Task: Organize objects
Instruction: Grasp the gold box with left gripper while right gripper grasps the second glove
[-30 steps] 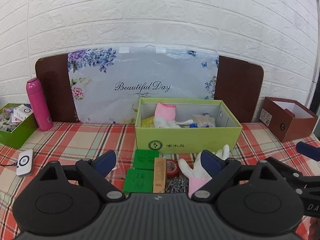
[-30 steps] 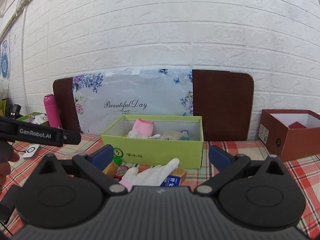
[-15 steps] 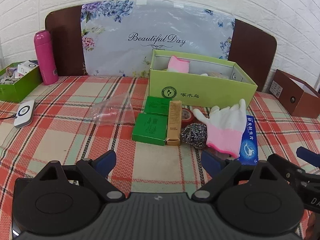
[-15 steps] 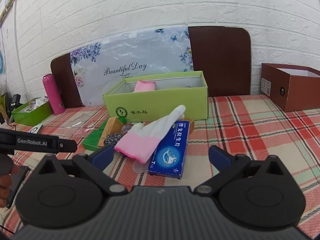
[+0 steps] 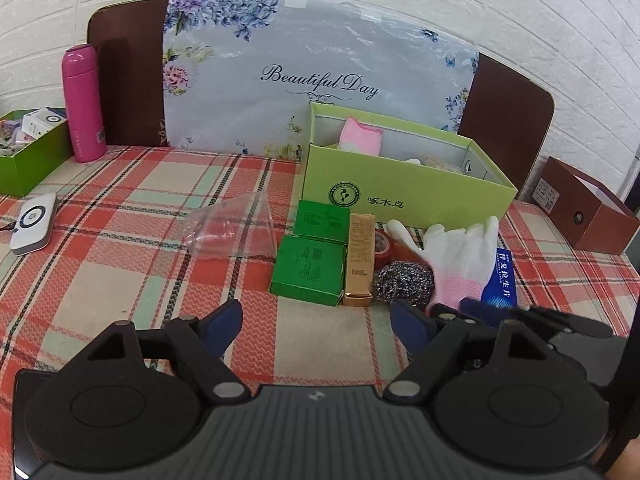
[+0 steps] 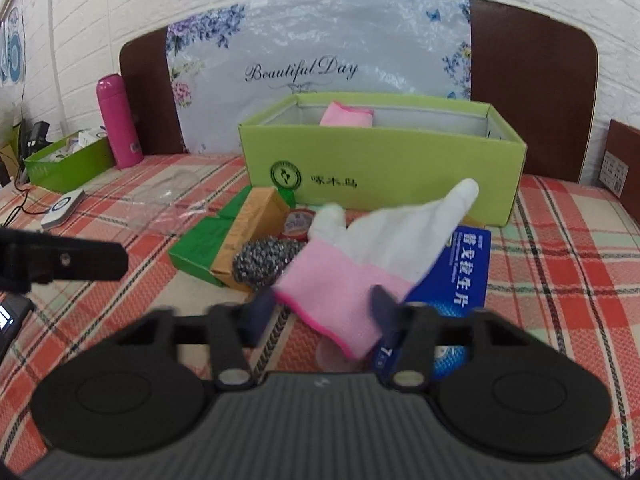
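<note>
— Since the glove [image 6: 372, 252] lies cuff-first toward the right gripper [image 6: 320, 310], fingers aimed at the green box [image 6: 380, 172], is that hand nearer?

— Yes; its jaws straddle the cuff, not clenched. The left gripper [image 5: 316, 322] hangs spread, empty, beside.

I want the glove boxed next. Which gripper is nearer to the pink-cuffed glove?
Right. The right gripper has its fingers on either side of the glove's pink cuff; the left gripper hovers open over bare tablecloth, short of it.
</note>
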Demonstrator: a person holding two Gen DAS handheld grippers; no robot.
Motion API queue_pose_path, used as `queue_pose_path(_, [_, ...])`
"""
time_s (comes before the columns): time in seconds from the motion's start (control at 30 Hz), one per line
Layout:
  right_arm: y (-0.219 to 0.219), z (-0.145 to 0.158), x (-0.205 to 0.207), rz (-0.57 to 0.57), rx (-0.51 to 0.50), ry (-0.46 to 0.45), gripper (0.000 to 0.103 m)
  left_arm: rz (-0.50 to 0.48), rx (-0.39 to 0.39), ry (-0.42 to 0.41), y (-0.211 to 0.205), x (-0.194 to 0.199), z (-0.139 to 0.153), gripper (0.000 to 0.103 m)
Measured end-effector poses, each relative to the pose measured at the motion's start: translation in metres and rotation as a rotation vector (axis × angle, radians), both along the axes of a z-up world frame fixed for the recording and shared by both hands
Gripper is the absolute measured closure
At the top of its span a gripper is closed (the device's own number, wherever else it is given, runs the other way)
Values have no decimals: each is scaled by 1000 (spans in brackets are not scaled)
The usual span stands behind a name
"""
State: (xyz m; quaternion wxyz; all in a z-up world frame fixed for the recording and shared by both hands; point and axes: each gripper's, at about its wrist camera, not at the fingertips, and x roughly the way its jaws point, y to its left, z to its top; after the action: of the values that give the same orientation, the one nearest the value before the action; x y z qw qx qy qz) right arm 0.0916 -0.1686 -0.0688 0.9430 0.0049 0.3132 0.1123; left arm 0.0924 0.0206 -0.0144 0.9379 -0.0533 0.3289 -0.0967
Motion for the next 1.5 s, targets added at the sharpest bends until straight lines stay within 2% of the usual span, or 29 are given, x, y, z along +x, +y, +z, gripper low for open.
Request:
queue_pose_path(0.07, [-11, -1, -9, -13, 53, 14, 95, -20, -4, 4, -6, 15, -4, 32])
queue_pose_path(0.2, [-25, 12, -40, 7, 57, -24, 96, -44, -39, 32, -18, 49, -13, 37])
queue_pose_path(0.33, [-31, 24, -62, 41, 40, -35, 95, -52, -68, 41, -33, 77, -18, 37])
queue_pose_path(0.37, [-29, 26, -61, 46, 21, -37, 90, -52, -66, 52, -37, 84, -20, 38])
queue_pose_path(0.4, [-27, 26, -59, 45, 8, -44, 80, -53, -64, 65, -40, 90, -23, 45])
queue_pose_path(0.43, [-24, 26, -54, 34, -5, -47, 51, -63, -62, 83, -42, 95, -25, 54])
queue_pose_path(0.47, [-21, 24, -50, 17, -16, -54, 42, -80, -60, 103, -43, 99, -27, 74])
queue_pose_path(0.57, [-8, 15, -32, 15, -64, -77, 42, -112, -70, 119, -39, 97, -29, 78])
queue_pose_path(0.7, [9, -8, -6, 18, -130, -57, 42, -140, -95, 113, -29, 84, -22, 79])
queue_pose_path(0.73, [13, -11, -7, 34, -161, -86, 60, -145, -94, 102, -26, 79, -18, 79])
queue_pose_path(0.77, [16, -11, -6, 55, -190, -90, 98, -153, -98, 92, -23, 73, -14, 79])
queue_pose_path(0.8, [17, -10, -6, 75, -194, -67, 103, -162, -104, 89, -20, 66, -10, 79])
queue_pose_path(0.9, [5, 2, -20, 85, -106, -85, 103, -199, -109, 95, -10, 42, -1, 79])
queue_pose_path(1.0, [-9, 23, -48, 125, -26, -106, 103, -255, -73, 119, -4, 17, 0, 79])
queue_pose_path(1.1, [-15, 38, -72, 155, -21, -122, 102, -295, -43, 150, -2, -3, -8, 78])
queue_pose_path(1.13, [-14, 40, -71, 157, -33, -111, 99, -292, -32, 149, -2, -8, -12, 78])
queue_pose_path(1.2, [-9, 37, -60, 126, -44, -110, 65, -251, -14, 131, -1, -13, -16, 79])
queue_pose_path(1.23, [-5, 33, -53, 109, -55, -113, 42, -234, -6, 126, 0, -15, -17, 78])
queue_pose_path(1.37, [17, 5, -18, 117, -163, -101, 54, -219, -33, 152, 9, -20, -23, 78])
queue_pose_path(1.43, [24, -6, -7, 125, -181, -86, 59, -229, -52, 168, 12, -22, -24, 72])
queue_pose_path(1.47, [24, -10, -2, 121, -171, -79, 71, -229, -55, 166, 12, -24, -25, 65])
queue_pose_path(1.5, [24, -12, 1, 117, -160, -67, 83, -225, -55, 163, 11, -24, -25, 53])
